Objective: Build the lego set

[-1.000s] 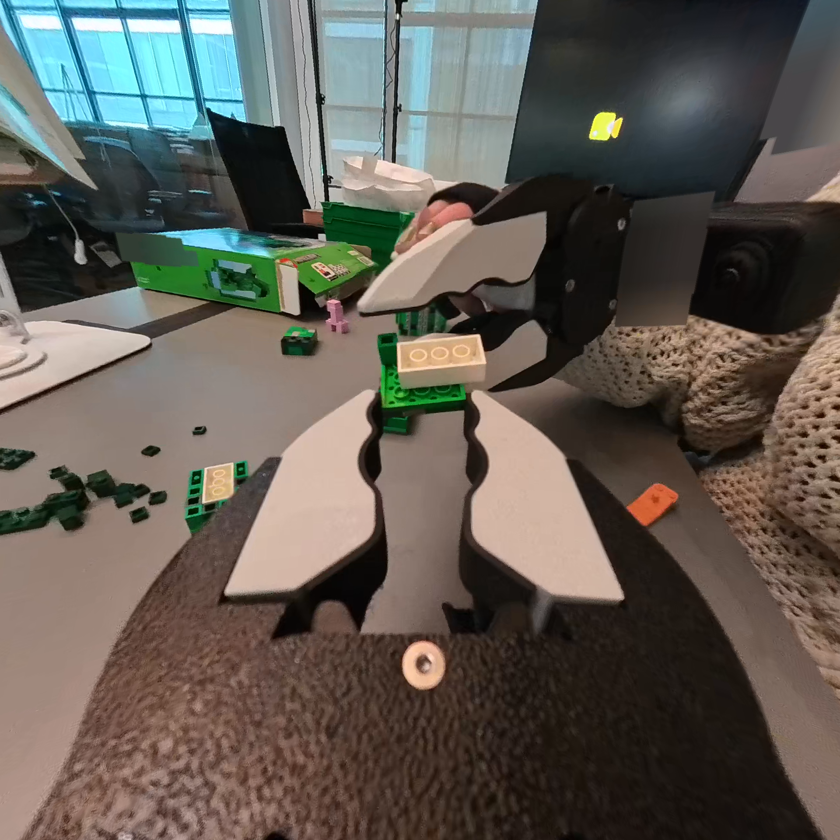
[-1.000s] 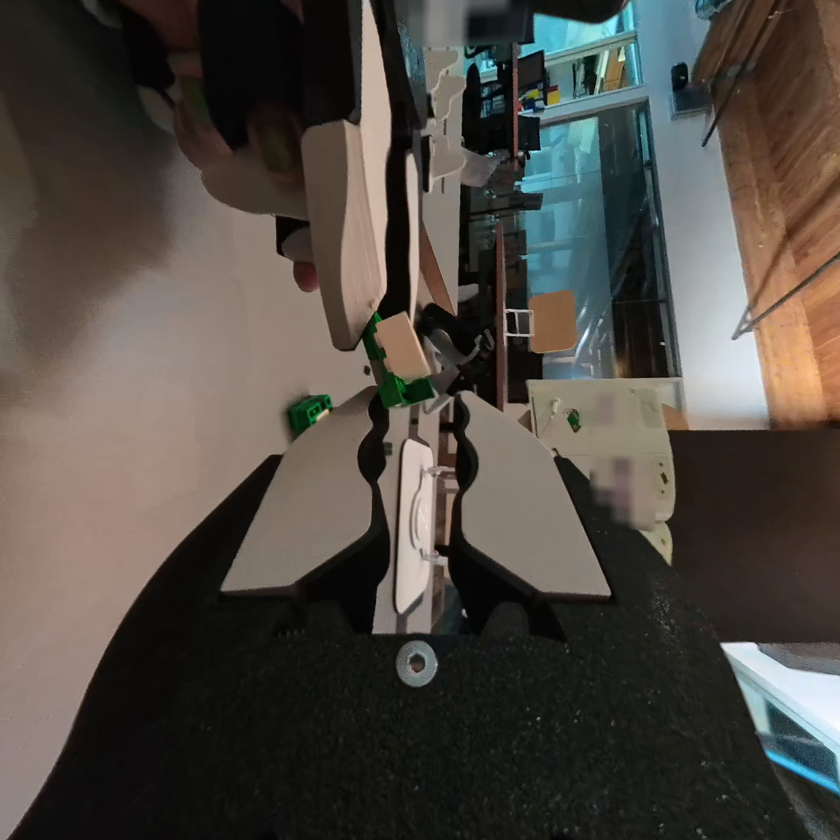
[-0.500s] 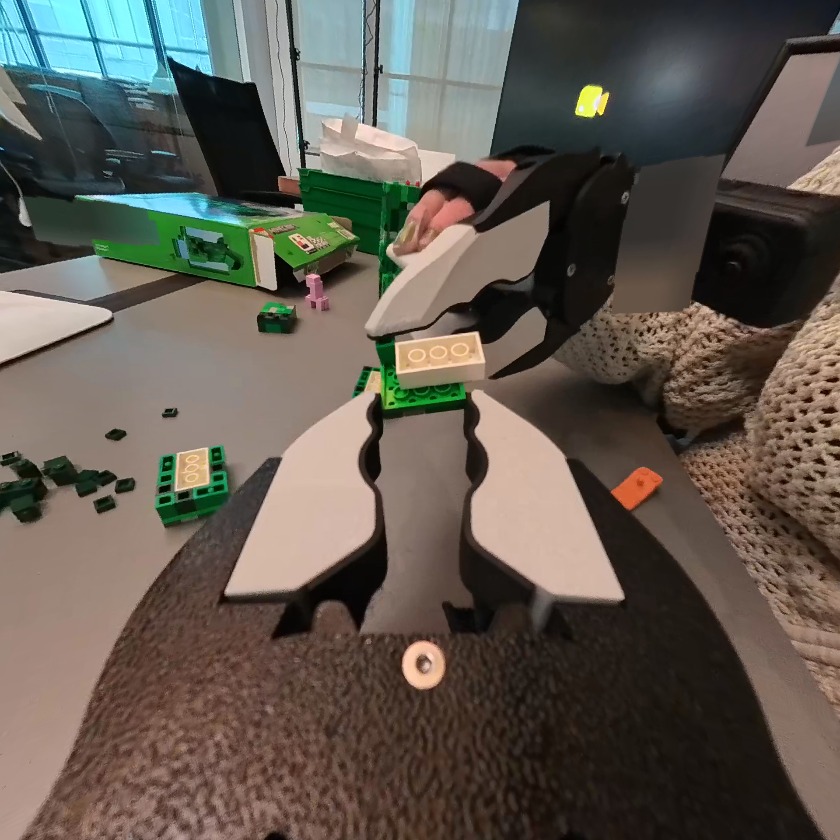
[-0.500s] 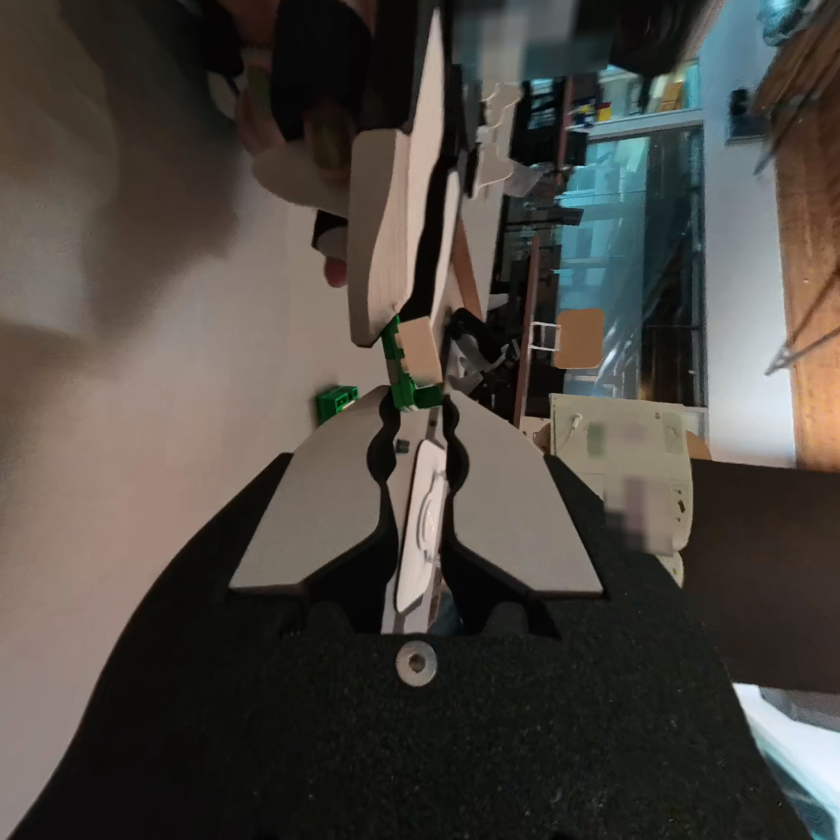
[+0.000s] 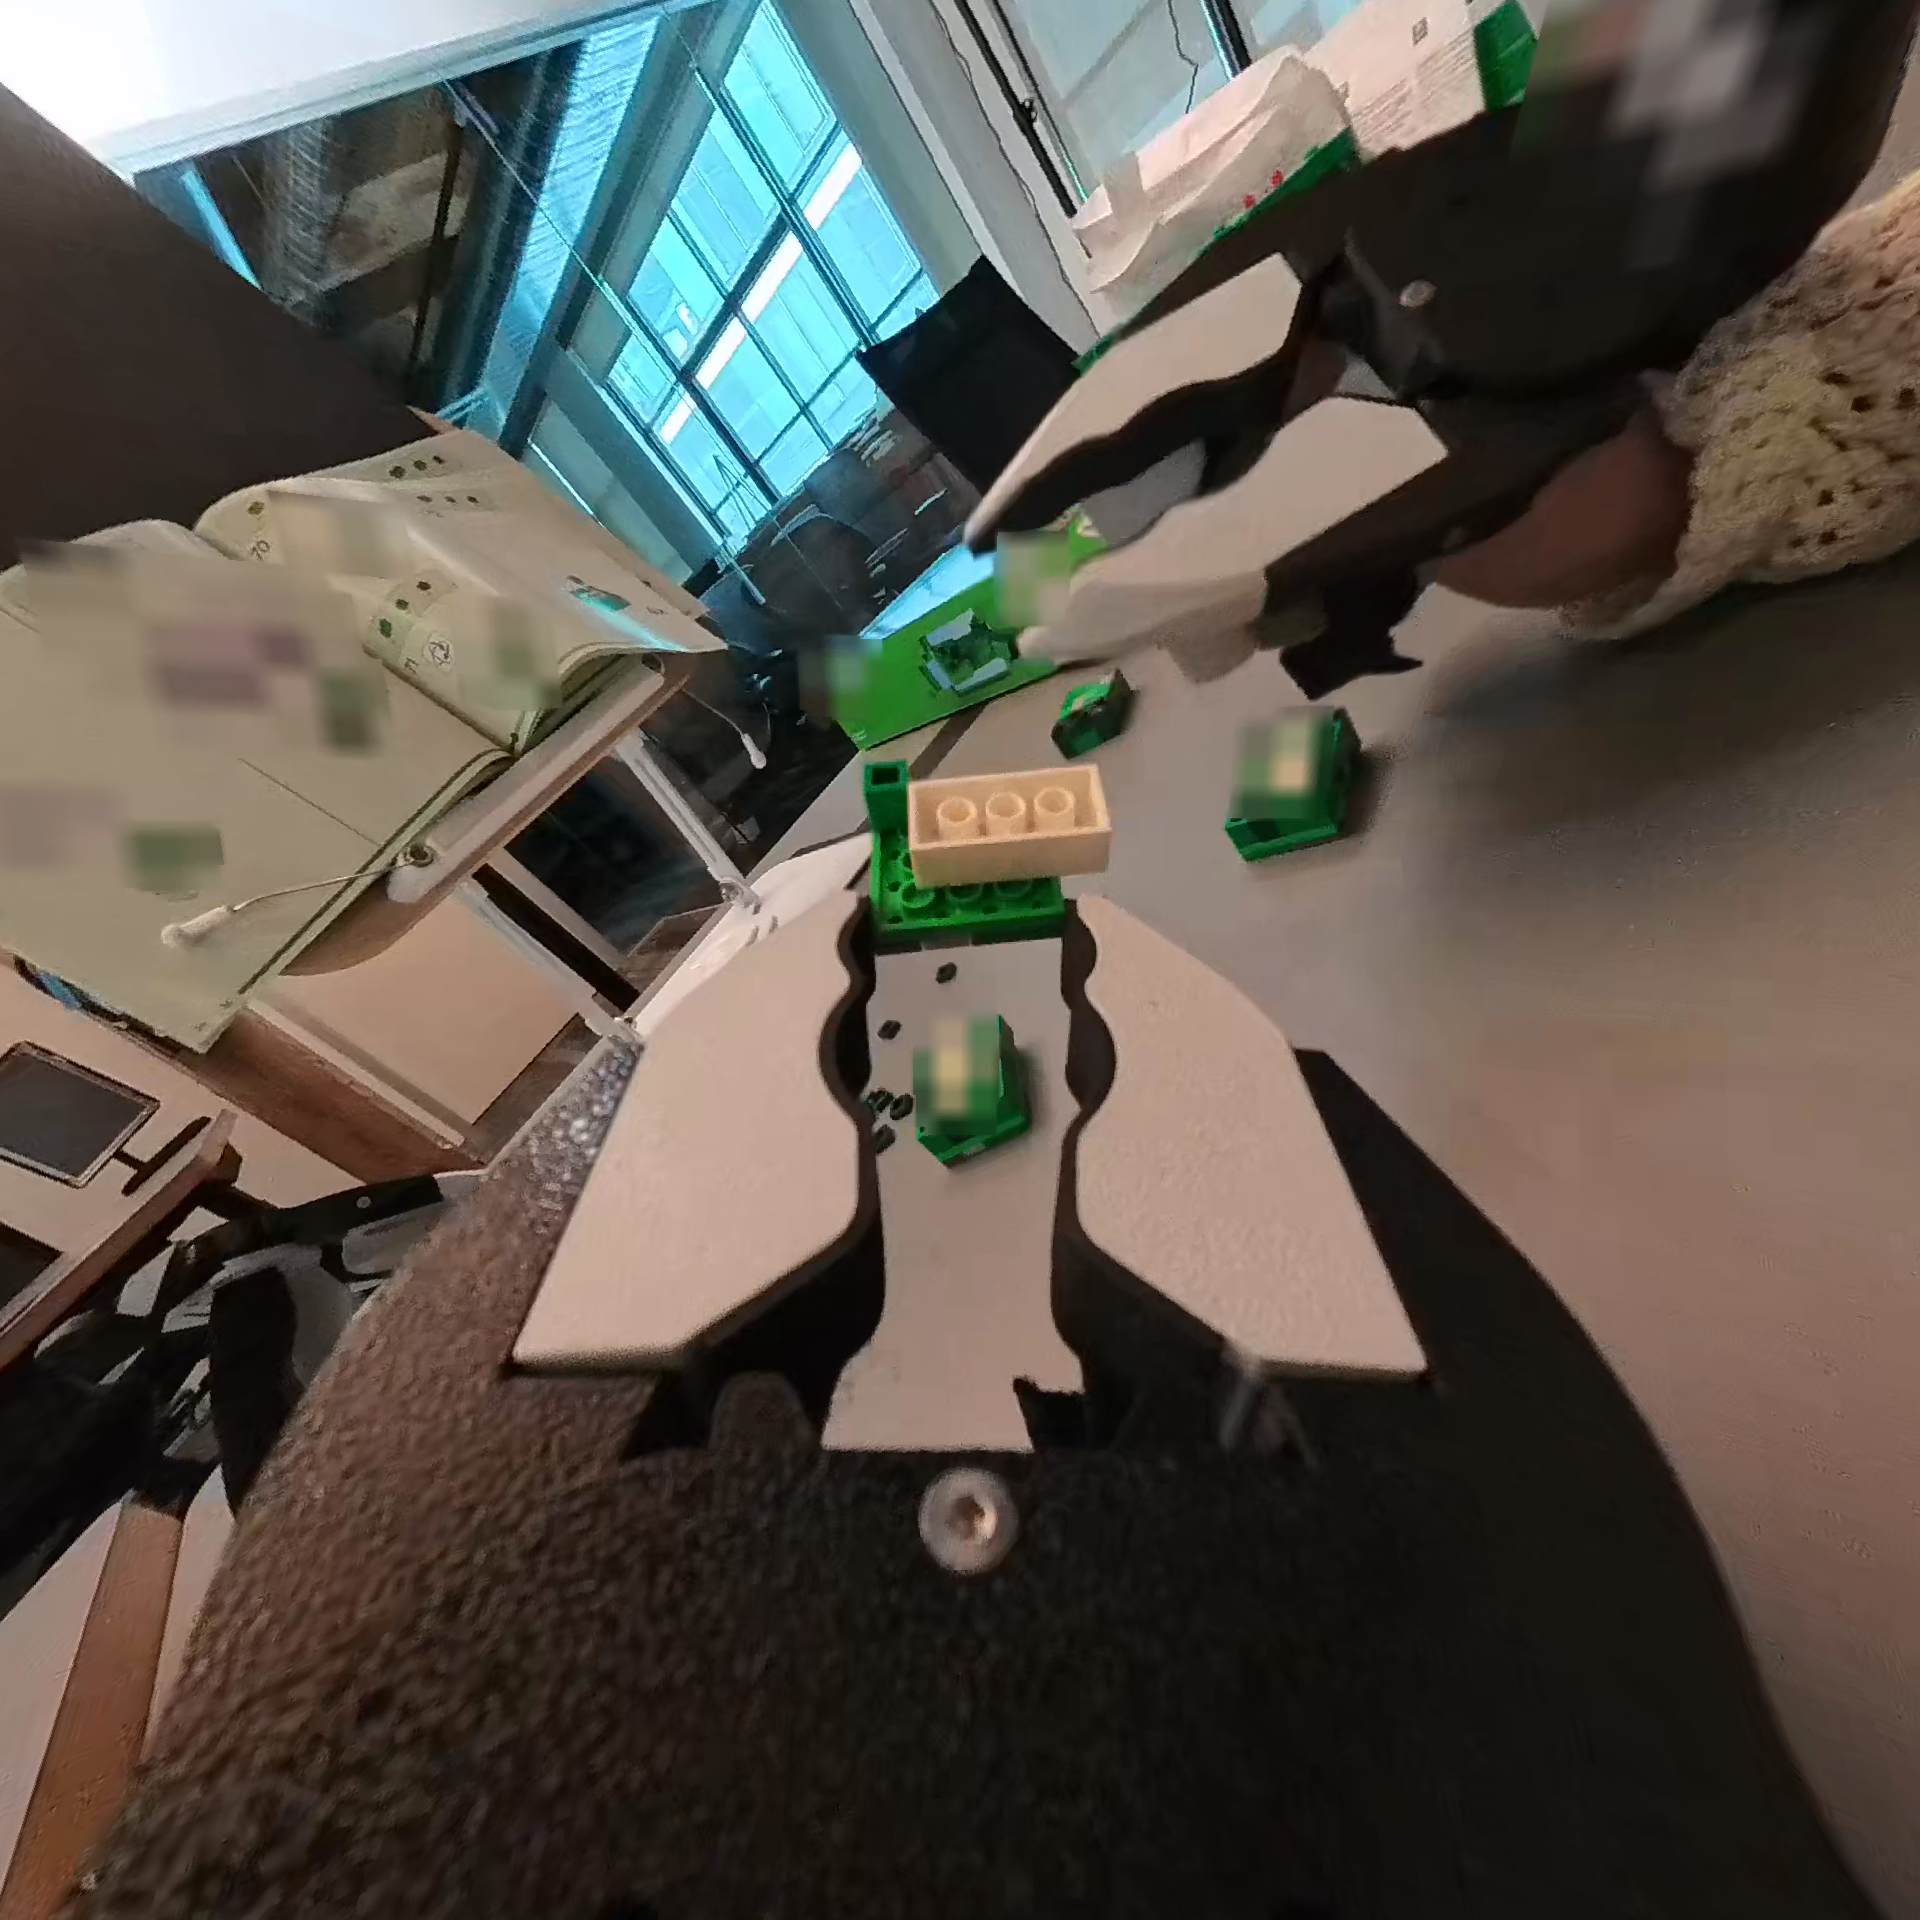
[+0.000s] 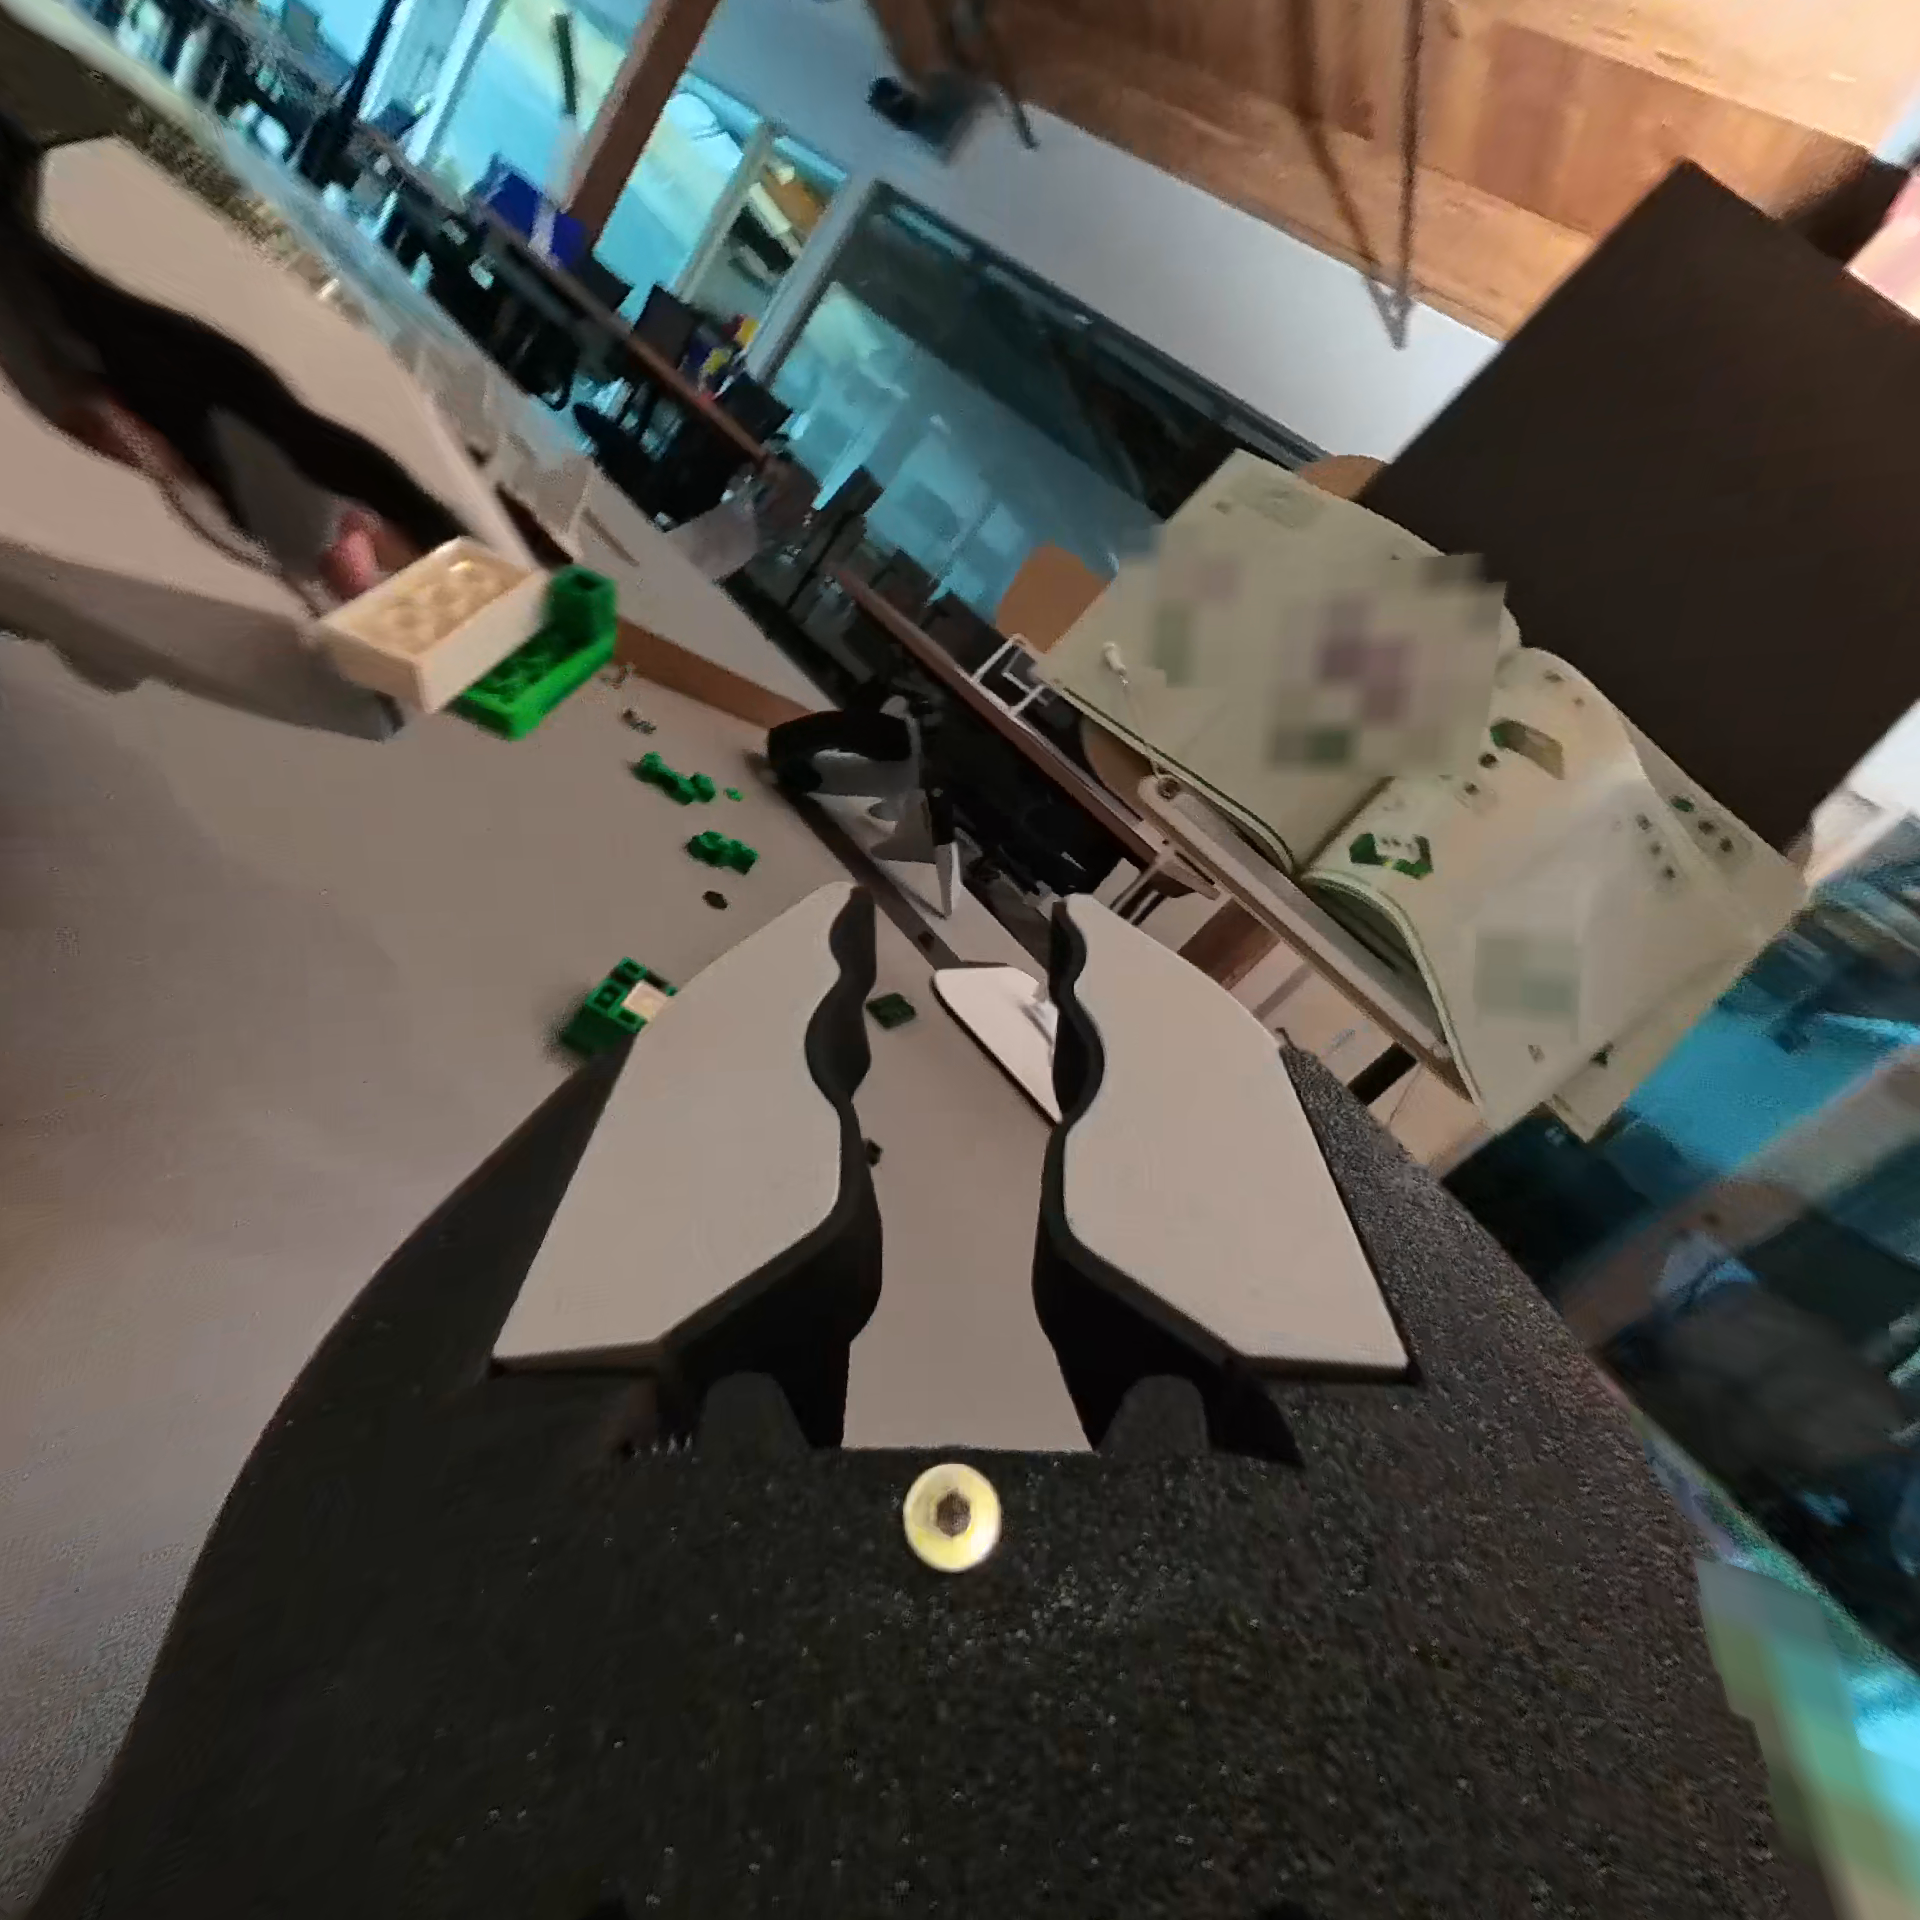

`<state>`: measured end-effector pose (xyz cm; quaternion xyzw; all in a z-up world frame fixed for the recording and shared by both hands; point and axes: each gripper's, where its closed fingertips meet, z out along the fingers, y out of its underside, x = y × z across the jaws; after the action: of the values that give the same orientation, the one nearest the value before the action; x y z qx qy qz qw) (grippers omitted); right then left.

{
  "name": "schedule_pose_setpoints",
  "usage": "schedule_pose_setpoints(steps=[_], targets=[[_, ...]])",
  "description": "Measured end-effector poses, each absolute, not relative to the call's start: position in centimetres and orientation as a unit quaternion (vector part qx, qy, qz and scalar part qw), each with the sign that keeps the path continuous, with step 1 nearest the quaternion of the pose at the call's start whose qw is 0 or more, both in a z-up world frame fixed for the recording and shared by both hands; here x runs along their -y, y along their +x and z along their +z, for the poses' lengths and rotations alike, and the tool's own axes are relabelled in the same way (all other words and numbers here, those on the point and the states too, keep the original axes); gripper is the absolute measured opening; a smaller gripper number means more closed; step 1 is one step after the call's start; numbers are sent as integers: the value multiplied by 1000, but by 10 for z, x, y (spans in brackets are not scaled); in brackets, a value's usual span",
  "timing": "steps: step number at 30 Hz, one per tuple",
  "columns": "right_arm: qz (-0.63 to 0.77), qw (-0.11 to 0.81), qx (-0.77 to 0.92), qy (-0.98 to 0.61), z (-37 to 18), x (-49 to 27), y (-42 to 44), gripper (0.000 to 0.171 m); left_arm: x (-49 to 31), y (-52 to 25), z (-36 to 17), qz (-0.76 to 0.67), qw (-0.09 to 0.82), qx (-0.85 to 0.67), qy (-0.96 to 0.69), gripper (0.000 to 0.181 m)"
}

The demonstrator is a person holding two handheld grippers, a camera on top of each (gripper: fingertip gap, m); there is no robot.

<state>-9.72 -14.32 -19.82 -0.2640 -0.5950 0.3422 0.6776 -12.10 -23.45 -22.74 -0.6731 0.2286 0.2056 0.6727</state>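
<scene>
No writing is legible. The left claw [image 5: 966, 920] stays clamped on the green piece [image 5: 961, 902] carrying the white brick [image 5: 1010, 826]; the right claw [image 6: 956, 920], parted and empty, has pulled away.

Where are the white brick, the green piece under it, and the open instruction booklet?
white brick [image 5: 1008, 836], left wrist view, on its front side wall.
green piece [image 5: 966, 914], left wrist view, on its studded base.
instruction booklet [image 6: 1455, 790], right wrist view, on the open page.
</scene>
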Motion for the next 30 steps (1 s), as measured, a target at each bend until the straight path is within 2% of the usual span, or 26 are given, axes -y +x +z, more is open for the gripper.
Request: schedule_pose_setpoints(steps=[6, 12, 30], targets=[[395, 670, 525, -346, -198, 107, -92, 27, 235, -103, -255, 84, 629, -284, -718, 34], [412, 661, 508, -367, -198, 94, -93, 25, 239, -103, -270, 21, 598, -299, -744, 34], [414, 658, 516, -360, -201, 94, -95, 18, 237, -106, -278, 25, 574, -298, -762, 34]])
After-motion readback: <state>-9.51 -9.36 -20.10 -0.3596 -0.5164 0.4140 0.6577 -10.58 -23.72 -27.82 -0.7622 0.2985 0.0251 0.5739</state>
